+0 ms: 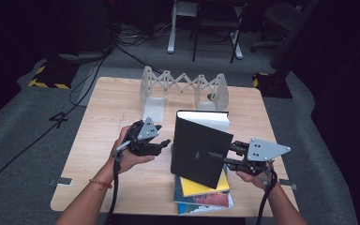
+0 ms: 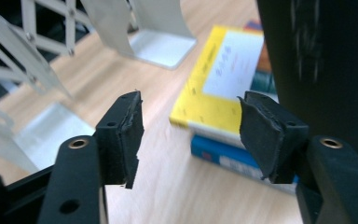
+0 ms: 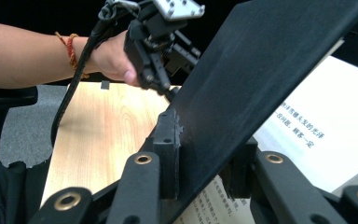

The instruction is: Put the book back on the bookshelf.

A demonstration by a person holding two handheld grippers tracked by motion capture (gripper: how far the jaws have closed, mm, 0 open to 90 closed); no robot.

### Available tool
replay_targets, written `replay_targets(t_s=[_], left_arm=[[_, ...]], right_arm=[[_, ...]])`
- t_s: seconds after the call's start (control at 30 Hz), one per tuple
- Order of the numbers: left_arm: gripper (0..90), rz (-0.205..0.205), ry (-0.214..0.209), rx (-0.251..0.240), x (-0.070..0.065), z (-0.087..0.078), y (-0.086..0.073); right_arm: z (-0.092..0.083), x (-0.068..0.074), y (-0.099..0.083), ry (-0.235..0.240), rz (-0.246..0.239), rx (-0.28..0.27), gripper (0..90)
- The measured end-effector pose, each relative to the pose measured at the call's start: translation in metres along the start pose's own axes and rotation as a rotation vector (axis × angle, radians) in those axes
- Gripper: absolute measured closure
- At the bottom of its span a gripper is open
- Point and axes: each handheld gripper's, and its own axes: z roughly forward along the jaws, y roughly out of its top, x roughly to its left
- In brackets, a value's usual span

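Observation:
A black hardcover book [image 1: 200,145] stands tilted on a stack of books, with a yellow book [image 1: 201,186] on top of that stack. My right gripper [image 1: 215,157] is shut on the black book's cover [image 3: 261,70] at its right edge; a printed page [image 3: 317,121] shows behind the cover. At the book's left edge my left gripper [image 1: 165,143] hovers open. Nothing lies between its pads [image 2: 126,135]. Past them I see the yellow book [image 2: 219,79], a blue book [image 2: 223,151] beneath it and the black book [image 2: 321,60] at the right.
A white expandable book rack [image 1: 183,86] stands at the table's far edge, its plates upright [image 2: 140,28]. The wooden table [image 1: 108,117] is bare to the left of the books. The stack lies near the front edge. Chairs and cables are on the floor beyond.

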Motion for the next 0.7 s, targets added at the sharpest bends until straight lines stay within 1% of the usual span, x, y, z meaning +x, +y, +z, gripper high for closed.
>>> replay_targets(t_s=[0.07,0.17,0.23,0.27,0.33,0.37,0.47,0.57,0.63,0.7], left_arm=[[35.3,0.003,-0.004,0.017,-0.006,0.000,-0.008],[31.2,0.008,-0.022,0.030,-0.013,-0.003,-0.018],[29.6,0.013,-0.027,0.033,-0.015,-0.005,-0.021],[29.1,0.017,-0.038,0.033,-0.017,-0.007,-0.024],[27.7,0.037,-0.035,0.047,-0.020,-0.008,-0.028],[27.1,0.035,-0.042,0.050,-0.021,-0.009,-0.029],[26.9,0.021,-0.104,0.032,-0.027,-0.009,-0.034],[27.0,0.019,-0.147,0.005,-0.033,-0.004,-0.035],[27.0,0.020,-0.171,-0.005,-0.038,0.001,-0.033],[27.2,0.032,-0.184,-0.008,-0.041,0.008,-0.031]], right_arm=[[-0.001,0.001,0.000,0.001,-0.003,0.002,72.0],[-0.002,0.004,0.000,0.001,-0.011,0.006,72.1],[-0.002,0.006,0.000,-0.002,-0.015,0.008,72.1],[-0.002,0.006,0.000,-0.002,-0.014,0.009,72.2],[-0.002,0.007,-0.001,-0.003,-0.012,0.005,72.2],[-0.003,0.007,-0.002,-0.003,-0.010,0.005,72.3],[-0.003,0.008,-0.004,0.006,-0.008,0.000,72.7],[-0.004,0.010,-0.004,0.004,-0.011,0.005,72.7],[-0.005,0.011,-0.005,0.002,-0.014,0.008,72.7],[-0.005,0.013,-0.005,0.000,-0.018,0.010,72.7]])
